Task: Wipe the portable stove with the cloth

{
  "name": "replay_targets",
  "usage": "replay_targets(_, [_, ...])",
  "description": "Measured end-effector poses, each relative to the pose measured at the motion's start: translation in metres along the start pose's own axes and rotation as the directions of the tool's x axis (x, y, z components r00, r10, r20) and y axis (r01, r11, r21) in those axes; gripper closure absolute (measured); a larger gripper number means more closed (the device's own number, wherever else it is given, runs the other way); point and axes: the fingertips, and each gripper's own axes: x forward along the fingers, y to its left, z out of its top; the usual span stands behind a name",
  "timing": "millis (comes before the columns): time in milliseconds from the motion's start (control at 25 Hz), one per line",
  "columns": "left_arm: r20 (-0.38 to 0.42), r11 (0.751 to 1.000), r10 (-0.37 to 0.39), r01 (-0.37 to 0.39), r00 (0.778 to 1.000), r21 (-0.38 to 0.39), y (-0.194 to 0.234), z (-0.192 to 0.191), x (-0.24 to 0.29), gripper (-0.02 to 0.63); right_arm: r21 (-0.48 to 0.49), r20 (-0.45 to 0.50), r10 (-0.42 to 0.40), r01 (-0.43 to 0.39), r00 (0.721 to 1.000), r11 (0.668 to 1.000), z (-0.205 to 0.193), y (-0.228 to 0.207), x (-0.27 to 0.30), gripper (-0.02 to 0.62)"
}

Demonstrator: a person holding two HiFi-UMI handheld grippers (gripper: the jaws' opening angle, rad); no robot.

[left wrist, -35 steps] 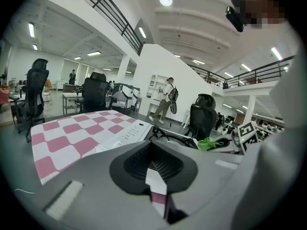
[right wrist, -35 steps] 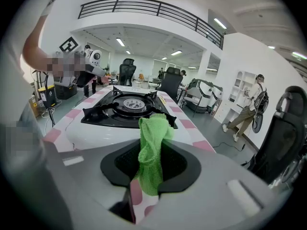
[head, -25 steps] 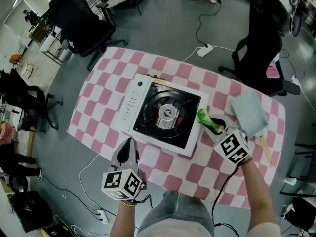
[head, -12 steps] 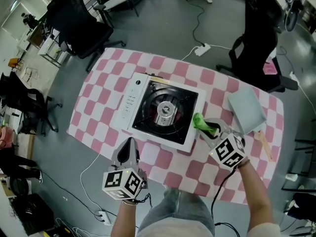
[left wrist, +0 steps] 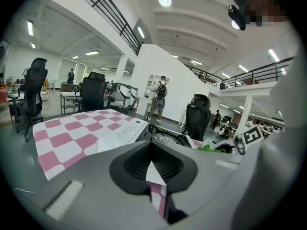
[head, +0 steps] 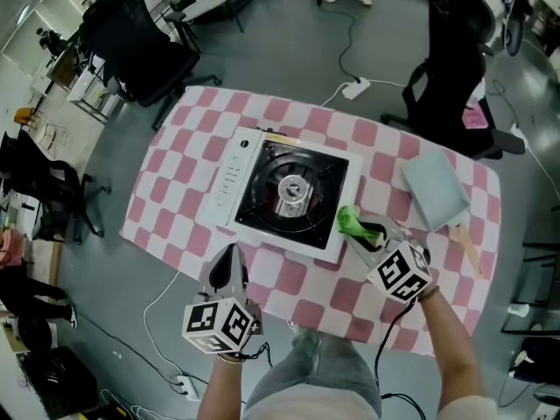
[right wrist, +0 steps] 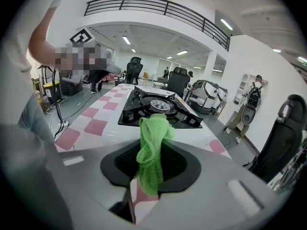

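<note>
We hold: right gripper point(head: 366, 234) pinching green cloth point(head: 350, 222), portable stove point(head: 293, 195) just ahead; left gripper point(head: 229, 261), jaws pressed together, empty.

A table point(head: 175, 191) draped in a pink-and-white checked cover point(head: 385, 147) stood on the grey floor point(head: 289, 68). Near its middle, a touch toward 9 o'clock, sat the portable stove point(head: 293, 191), white-bodied with a black top, its control strip on the 9 o'clock side. Toward 3 o'clock a pale grey-green sheet point(head: 435, 191) lay flat, apart from the stove. Just beside it, at 4 o'clock, lay a small wooden stick point(head: 466, 248).
</note>
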Motion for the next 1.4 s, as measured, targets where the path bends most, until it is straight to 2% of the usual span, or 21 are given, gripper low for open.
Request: replay_targets(1400, [0.021,0.998,-0.033,0.034,0.999,-0.048,0.014,-0.010,-0.045,0.606,-0.056,-0.071,0.042,-0.046,0.997,0.997,0.008,0.077,-0.018,0.495])
